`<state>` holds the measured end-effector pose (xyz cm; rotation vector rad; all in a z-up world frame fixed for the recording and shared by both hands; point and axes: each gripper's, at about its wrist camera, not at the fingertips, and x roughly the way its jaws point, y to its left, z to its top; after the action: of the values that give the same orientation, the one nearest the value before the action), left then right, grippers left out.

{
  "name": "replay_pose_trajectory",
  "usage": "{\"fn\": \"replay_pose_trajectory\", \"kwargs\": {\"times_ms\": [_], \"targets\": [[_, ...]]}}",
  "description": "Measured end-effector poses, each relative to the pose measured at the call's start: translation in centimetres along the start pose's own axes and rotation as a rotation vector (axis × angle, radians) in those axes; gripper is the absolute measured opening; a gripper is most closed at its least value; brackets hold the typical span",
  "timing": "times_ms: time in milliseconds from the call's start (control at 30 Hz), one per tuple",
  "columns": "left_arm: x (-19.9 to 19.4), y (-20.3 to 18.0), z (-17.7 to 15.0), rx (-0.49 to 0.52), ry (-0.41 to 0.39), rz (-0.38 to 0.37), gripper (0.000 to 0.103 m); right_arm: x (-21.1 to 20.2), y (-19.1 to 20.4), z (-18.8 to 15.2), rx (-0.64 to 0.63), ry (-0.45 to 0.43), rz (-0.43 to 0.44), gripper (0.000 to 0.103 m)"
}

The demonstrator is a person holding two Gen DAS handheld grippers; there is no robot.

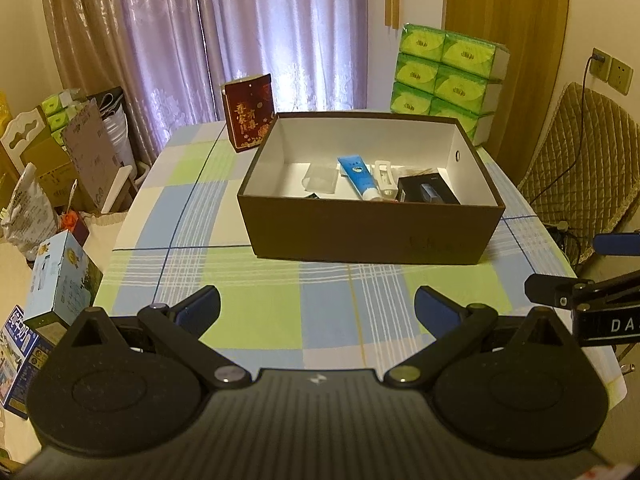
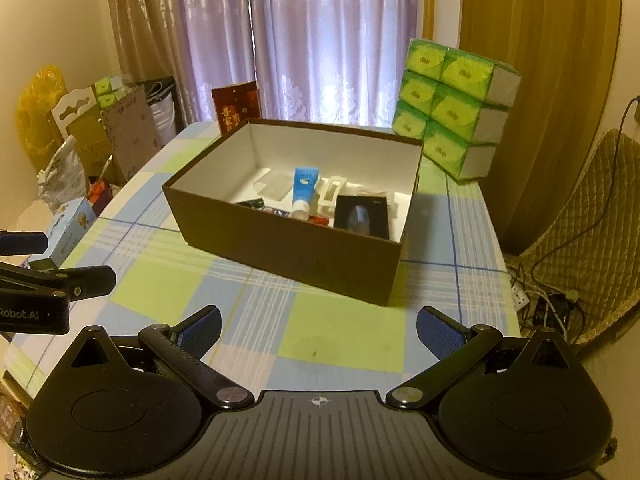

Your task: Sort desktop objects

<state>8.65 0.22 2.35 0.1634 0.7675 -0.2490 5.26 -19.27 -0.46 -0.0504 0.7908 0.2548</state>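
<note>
A brown cardboard box with a white inside stands on the checked tablecloth. Inside lie a blue tube, a clear plastic piece, a white frame-shaped piece and a black packet. My left gripper hovers open over the cloth in front of the box, holding nothing. My right gripper is open and empty too, near the box's right front corner. Each gripper shows at the other view's edge.
A dark red gift box stands behind the brown box. Stacked green tissue packs sit at the far right. Boxes and bags crowd the floor left of the table; a quilted chair and cables lie right.
</note>
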Motion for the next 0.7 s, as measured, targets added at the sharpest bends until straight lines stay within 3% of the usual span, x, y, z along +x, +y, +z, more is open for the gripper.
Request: {"fn": "replay_pose_trajectory", "kwargs": {"times_ms": [700], "targets": [[2.5, 0.7, 0.8, -0.002, 0.038, 0.009, 0.102, 2.5, 0.2, 0.3, 0.008, 0.051, -0.001, 0.101]]}}
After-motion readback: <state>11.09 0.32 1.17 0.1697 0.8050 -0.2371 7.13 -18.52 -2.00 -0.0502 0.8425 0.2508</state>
